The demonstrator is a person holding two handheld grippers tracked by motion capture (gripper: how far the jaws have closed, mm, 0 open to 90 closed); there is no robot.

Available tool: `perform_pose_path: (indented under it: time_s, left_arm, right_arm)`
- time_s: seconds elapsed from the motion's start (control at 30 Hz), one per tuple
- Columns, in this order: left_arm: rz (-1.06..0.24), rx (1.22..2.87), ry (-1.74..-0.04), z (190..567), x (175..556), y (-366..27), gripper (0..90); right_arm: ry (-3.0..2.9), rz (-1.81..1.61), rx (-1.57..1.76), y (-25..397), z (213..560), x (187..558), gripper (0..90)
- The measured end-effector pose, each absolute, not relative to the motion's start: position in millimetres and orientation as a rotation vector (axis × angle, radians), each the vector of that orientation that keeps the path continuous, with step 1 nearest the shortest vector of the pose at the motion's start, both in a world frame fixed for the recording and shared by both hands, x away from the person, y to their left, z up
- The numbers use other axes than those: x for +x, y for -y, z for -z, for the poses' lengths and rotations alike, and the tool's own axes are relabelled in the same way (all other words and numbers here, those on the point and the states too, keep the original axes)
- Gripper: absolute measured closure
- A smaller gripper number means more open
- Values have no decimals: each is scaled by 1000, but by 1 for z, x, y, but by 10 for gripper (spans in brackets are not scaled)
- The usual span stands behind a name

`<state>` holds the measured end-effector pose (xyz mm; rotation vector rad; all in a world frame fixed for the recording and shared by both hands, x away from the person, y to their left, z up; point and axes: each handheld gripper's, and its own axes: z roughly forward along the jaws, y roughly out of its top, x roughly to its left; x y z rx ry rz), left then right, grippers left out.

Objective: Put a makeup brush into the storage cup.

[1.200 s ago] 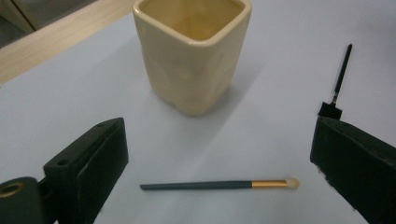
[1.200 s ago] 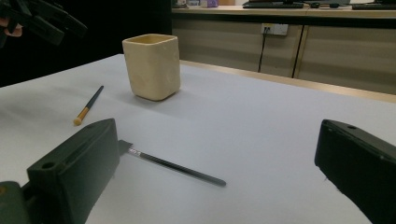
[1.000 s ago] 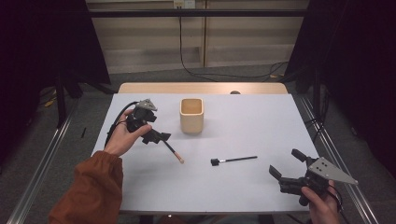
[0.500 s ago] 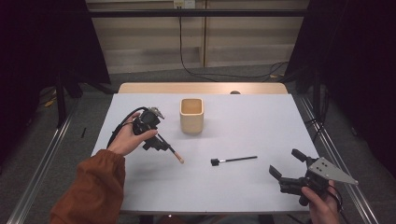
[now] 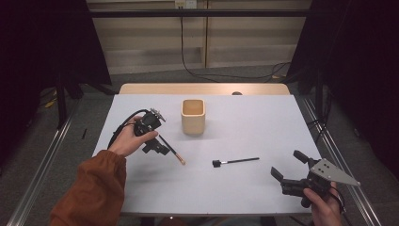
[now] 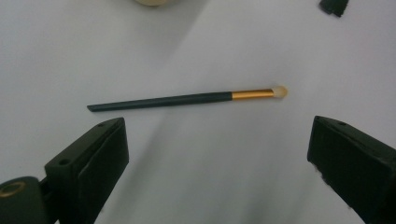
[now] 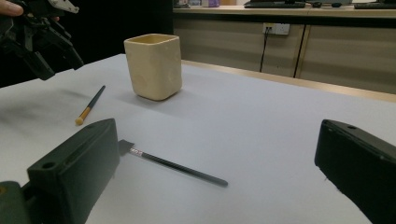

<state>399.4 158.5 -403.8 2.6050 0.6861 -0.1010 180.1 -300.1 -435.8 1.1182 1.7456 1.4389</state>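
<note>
L gripper (image 6: pixel 219 154) jaws wide apart above gold-banded brush (image 6: pixel 187 99); R gripper (image 7: pixel 215 186) also open, holding nothing

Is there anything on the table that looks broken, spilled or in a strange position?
Nothing stands out. The cup stands upright, and the gold-banded brush and the black brush lie flat and whole on the table.

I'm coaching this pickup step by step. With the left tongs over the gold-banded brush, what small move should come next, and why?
Probably lower the left tongs straight down around the brush handle, then close. Their jaws stand open and above the table, with the brush lying flat and untouched just ahead of them, so nothing is gripped yet.
</note>
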Motion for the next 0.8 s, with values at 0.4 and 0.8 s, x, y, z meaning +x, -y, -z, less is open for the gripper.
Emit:
perform_pose_path:
  time_s: [0.4,0.8]
  left_arm:
    - [43,2671,-410,410,401,-156,42]
    - [-30,2748,-98,417,402,-151,35]
  right_arm:
    - [-1750,-1444,1119,300,436,180,0]
    - [-1754,-1434,1117,300,436,180,0]
